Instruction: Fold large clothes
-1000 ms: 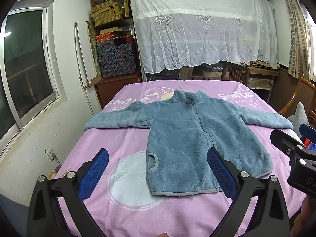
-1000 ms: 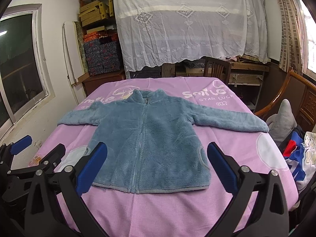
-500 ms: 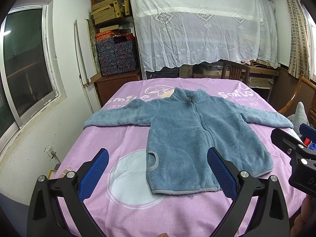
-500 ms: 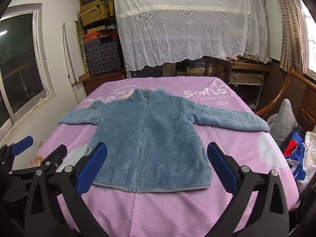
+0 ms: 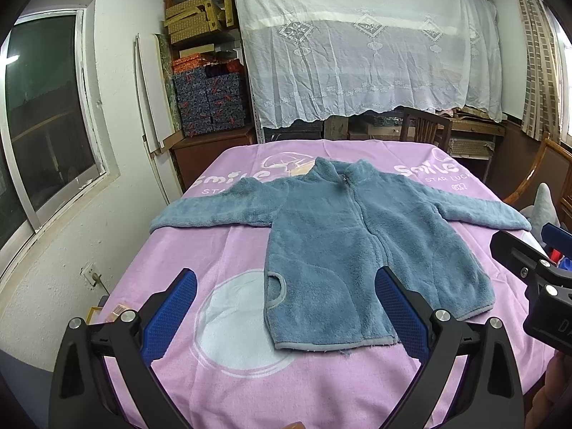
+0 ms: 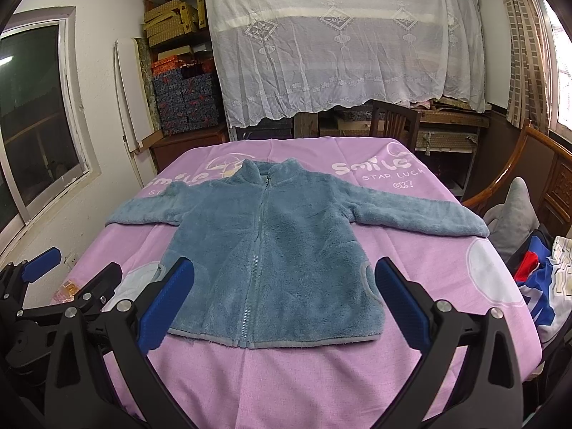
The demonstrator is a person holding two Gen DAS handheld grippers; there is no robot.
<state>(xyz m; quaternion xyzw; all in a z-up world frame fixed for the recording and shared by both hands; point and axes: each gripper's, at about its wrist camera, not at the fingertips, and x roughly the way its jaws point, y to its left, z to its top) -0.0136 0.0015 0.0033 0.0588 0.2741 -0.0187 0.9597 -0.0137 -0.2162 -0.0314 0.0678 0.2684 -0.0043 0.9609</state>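
Observation:
A blue-grey fleece jacket [image 5: 343, 246] [image 6: 271, 246] lies flat and zipped on a pink bedspread [image 5: 221, 250] [image 6: 422, 250], front up, collar far, both sleeves spread sideways. My left gripper [image 5: 286, 307] hovers open above the near left of the bed, short of the hem. My right gripper [image 6: 284, 295] is open too, held over the hem's near edge. Nothing sits between either pair of blue pads. Each gripper shows at the edge of the other's view.
A window and white wall run along the left. Shelves with boxes [image 5: 203, 82], a lace-draped cabinet [image 6: 343, 43] and a wooden chair [image 6: 393, 121] stand behind the bed. A grey plush [image 6: 514, 214] and a pile of coloured clothes [image 6: 543, 279] lie at the right.
Both views have shifted slightly, the jacket drifting a little lower in frame. The jacket lies as it did, and both grippers stay open.

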